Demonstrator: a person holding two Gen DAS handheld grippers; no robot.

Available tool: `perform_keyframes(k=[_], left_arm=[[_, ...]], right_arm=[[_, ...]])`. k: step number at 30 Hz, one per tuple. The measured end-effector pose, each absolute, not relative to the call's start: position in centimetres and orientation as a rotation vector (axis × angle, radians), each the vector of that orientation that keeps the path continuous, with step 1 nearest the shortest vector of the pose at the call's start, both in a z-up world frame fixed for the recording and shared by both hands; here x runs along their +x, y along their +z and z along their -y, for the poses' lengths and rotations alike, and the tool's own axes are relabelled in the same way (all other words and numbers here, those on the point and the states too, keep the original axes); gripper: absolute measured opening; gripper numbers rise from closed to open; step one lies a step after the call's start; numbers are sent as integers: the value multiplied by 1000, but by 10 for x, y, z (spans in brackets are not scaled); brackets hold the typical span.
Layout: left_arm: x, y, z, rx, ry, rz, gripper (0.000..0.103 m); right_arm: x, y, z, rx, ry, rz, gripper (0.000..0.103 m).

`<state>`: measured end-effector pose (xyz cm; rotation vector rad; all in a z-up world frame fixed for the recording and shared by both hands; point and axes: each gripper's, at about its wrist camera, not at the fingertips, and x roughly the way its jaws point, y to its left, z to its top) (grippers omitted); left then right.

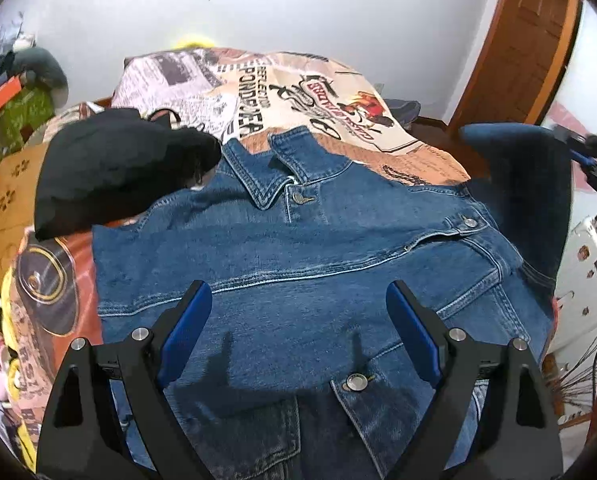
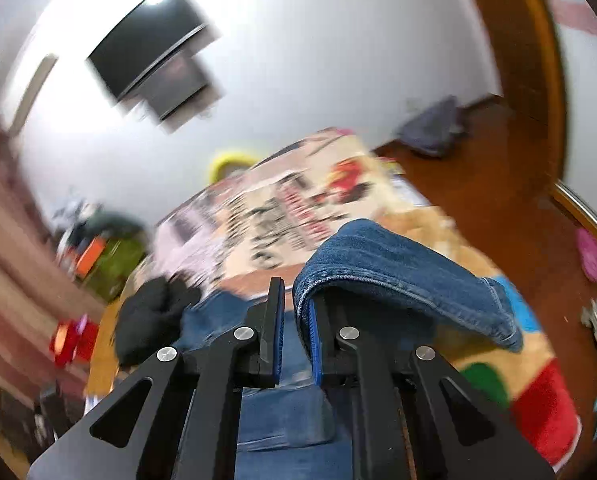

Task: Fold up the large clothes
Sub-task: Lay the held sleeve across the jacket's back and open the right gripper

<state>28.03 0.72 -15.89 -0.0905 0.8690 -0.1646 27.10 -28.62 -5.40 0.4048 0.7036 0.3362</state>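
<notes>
A blue denim jacket (image 1: 298, 248) lies front up on a bed with a printed cover (image 1: 298, 92), its collar toward the far side. My left gripper (image 1: 298, 292) hovers just above the jacket's lower front, jaws wide open with nothing between them. At the right, one part of the jacket (image 1: 518, 184) is lifted off the bed, held up by my right gripper (image 1: 594, 152). In the right wrist view, the right gripper (image 2: 294, 296) is shut on that denim fold (image 2: 398, 268), which drapes over the right finger. This view is motion-blurred.
A black garment (image 1: 118, 168) lies bunched on the bed left of the collar. A green box with orange items (image 1: 14, 116) stands at the far left. A wooden door frame (image 1: 530, 32) and white furniture (image 1: 586, 264) are on the right. A colourful mat (image 2: 530, 392) covers the floor.
</notes>
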Motion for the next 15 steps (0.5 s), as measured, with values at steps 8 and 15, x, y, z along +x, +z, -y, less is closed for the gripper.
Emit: perform_keyframes(k=[8, 15], left_arm=[[260, -154, -3, -8, -173, -840, 89], [257, -153, -1, -1, -163, -831, 89]], right_arm=[[268, -130, 208, 210, 465, -980, 10], [256, -120, 204, 83, 491, -1029, 12]])
